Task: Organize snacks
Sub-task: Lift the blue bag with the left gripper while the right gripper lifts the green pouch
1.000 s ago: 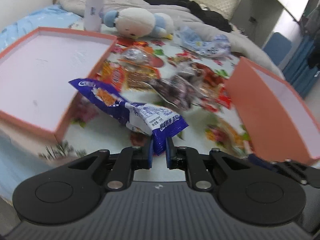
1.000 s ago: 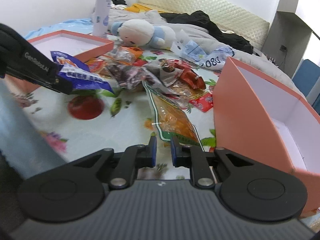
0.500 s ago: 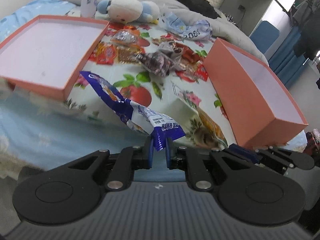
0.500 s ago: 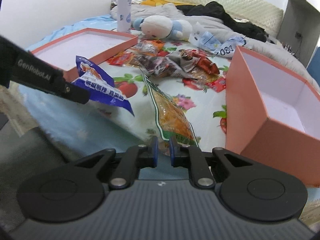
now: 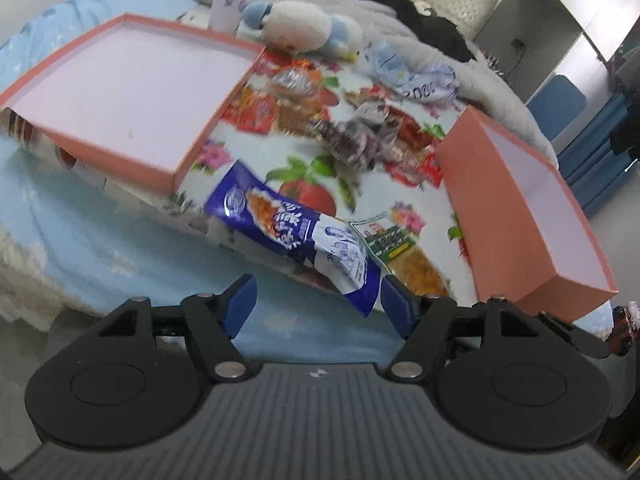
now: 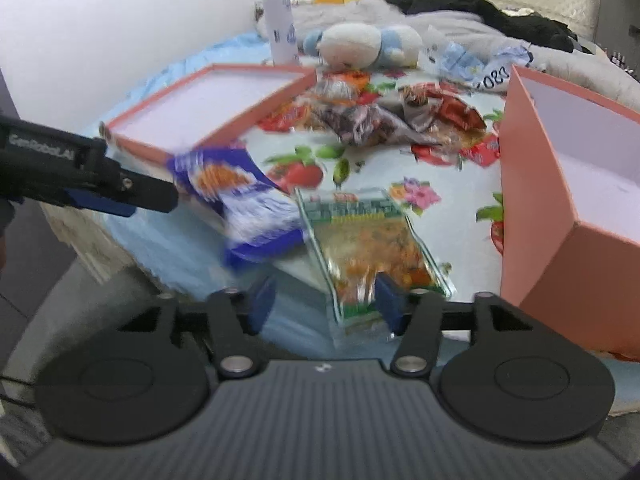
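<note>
- The left gripper (image 5: 316, 300) has just opened its jaws wide; the blue snack bag (image 5: 296, 236) sits loose by the right jaw.
- The right gripper (image 6: 324, 300) has just opened too; the clear orange snack bag (image 6: 368, 248) lies between its jaws, ungripped.

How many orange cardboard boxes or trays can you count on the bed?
2. The shallow orange tray lies on the left by the white bottle. The deeper orange box sits on the right edge, past the snack pile. No others show.
</note>
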The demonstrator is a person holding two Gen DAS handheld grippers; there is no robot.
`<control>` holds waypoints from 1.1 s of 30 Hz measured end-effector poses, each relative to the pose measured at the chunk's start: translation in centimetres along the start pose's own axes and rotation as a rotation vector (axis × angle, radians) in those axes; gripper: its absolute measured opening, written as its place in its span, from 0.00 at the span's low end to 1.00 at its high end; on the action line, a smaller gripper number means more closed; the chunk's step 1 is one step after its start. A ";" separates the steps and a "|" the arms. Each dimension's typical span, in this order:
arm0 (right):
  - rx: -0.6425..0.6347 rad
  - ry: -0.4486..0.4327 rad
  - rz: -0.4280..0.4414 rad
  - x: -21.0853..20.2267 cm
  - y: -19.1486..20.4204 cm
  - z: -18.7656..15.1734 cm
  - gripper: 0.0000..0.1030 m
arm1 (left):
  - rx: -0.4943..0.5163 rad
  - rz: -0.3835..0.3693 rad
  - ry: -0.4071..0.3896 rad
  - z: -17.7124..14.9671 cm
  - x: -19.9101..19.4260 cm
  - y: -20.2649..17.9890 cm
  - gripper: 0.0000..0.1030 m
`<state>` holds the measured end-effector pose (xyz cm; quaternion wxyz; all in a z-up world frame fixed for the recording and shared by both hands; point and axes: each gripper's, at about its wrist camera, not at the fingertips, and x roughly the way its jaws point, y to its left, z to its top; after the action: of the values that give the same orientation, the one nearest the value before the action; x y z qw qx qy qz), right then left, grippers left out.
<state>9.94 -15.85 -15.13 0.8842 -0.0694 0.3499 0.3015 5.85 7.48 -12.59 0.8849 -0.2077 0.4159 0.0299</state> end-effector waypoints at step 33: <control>-0.039 0.031 -0.088 7.8 -2.7 -1.2 0.84 | 0.438 0.079 0.161 1.5 14.2 -3.7 0.89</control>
<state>15.27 -14.66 -21.43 0.8895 -0.1068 0.3543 0.2681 17.06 3.04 -21.10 0.8708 0.0041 0.4897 -0.0431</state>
